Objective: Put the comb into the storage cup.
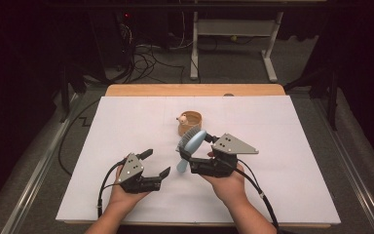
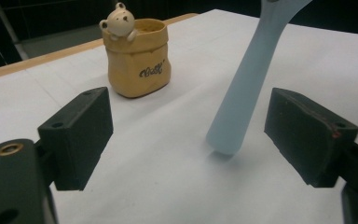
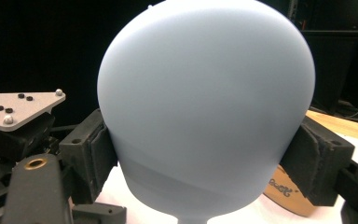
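pale blue hairbrush (image 1: 193, 144) held upright, handle tip down near the paper.

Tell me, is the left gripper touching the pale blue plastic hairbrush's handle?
Apart. The left gripper view shows the left gripper with open jaws on either side of the pale blue plastic hairbrush's handle, white table visible in both gaps.
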### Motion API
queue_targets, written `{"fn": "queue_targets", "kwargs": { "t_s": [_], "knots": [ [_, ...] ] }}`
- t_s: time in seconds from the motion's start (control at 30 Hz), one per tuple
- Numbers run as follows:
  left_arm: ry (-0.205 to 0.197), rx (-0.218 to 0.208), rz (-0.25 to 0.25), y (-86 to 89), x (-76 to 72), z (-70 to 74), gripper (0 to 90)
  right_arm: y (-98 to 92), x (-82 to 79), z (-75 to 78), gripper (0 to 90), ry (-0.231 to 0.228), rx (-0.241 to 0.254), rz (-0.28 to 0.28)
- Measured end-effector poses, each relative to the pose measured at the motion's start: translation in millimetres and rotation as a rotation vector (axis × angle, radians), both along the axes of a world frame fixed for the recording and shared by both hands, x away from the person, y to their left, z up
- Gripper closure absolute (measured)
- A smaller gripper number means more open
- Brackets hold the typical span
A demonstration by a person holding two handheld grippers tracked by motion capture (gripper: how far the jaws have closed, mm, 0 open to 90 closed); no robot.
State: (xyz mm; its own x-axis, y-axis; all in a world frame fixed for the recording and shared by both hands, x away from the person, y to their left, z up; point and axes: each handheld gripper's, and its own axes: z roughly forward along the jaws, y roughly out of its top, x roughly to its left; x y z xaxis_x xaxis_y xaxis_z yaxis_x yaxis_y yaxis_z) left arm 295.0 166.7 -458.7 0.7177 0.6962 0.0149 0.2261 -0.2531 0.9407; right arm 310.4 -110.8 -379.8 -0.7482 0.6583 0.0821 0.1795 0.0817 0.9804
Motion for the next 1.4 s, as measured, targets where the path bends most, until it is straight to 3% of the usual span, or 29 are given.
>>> {"fn": "queue_targets", "kwargs": {
  "t_s": [0.33,0.7,0.9,1.1,1.4],
  "knots": [
    [-0.002,-0.023,0.02,19.8,-0.6,-3.2,11.4,-12.8,-1.1,0.4,20.7,-0.006,-0.009,-0.022],
    [0.01,-0.055,0.021,35.5,-2.1,-5.0,1.2,-29.8,-4.3,3.9,20.7,-0.023,-0.016,-0.051],
    [0.004,-0.083,0.023,44.9,-3.3,-6.5,0.0,-39.7,-5.2,4.6,20.7,-0.029,-0.028,-0.069],
    [-0.028,-0.102,0.046,54.1,-6.2,-7.3,0.0,-48.1,-4.6,4.0,20.6,-0.029,-0.032,-0.083],
    [-0.017,-0.111,0.055,58.5,-9.3,-10.7,0.0,-59.3,-3.1,0.5,20.6,-0.024,-0.027,-0.104]
  ]
}}
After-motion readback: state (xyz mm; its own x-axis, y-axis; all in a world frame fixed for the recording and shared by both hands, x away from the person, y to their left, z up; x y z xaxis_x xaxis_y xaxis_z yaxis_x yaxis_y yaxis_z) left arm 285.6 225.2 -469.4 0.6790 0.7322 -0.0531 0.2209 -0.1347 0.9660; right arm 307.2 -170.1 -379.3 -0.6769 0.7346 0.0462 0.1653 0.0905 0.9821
